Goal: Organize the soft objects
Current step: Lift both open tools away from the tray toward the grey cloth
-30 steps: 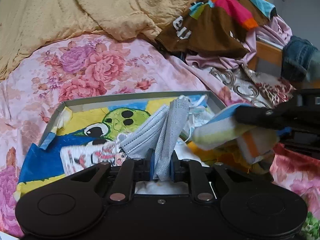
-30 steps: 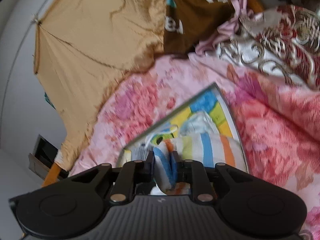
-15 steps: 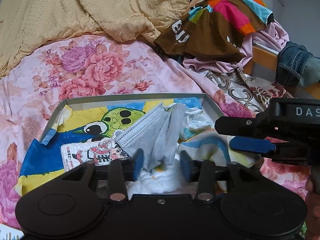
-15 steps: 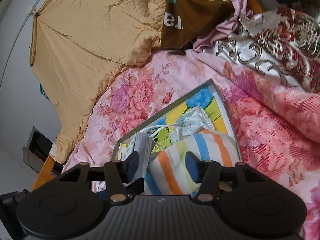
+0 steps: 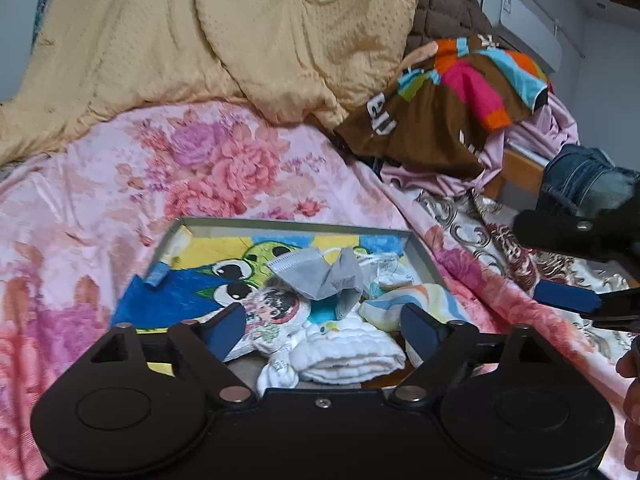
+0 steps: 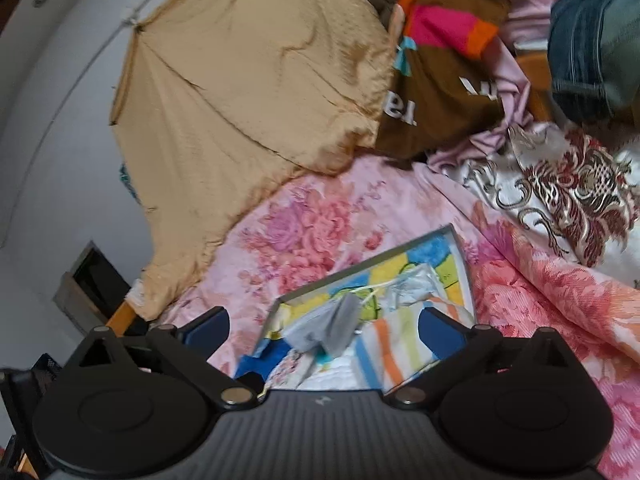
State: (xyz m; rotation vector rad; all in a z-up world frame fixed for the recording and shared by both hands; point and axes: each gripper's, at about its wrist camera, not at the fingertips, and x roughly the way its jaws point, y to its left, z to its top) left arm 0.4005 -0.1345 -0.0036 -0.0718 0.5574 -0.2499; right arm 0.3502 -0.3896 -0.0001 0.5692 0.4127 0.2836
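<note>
A shallow box with a cartoon-print floor (image 5: 188, 292) (image 6: 460, 248) lies on the floral bed. In it lie a grey face mask (image 5: 320, 276) (image 6: 328, 330), a striped cloth (image 5: 424, 300) (image 6: 400, 348), a folded white cloth (image 5: 348, 354), a cartoon-print cloth (image 5: 276, 316) and a white mask (image 5: 384, 268) (image 6: 412, 290). My left gripper (image 5: 324, 330) is open and empty just above the box's near edge. My right gripper (image 6: 324, 330) is open and empty above the box; its fingers (image 5: 568, 296) show at the right of the left wrist view.
The pink floral bedspread (image 5: 200, 168) surrounds the box. A yellow quilt (image 5: 200, 40) is heaped behind. A brown multicoloured garment (image 5: 440, 120), a lilac cloth, jeans (image 5: 580, 180) and a red-gold patterned fabric (image 6: 560, 192) lie at the far right.
Both grippers opened: the left let go of the grey mask, the right let go of the striped cloth, and both items now lie in the box. Both grippers have pulled back and up.
</note>
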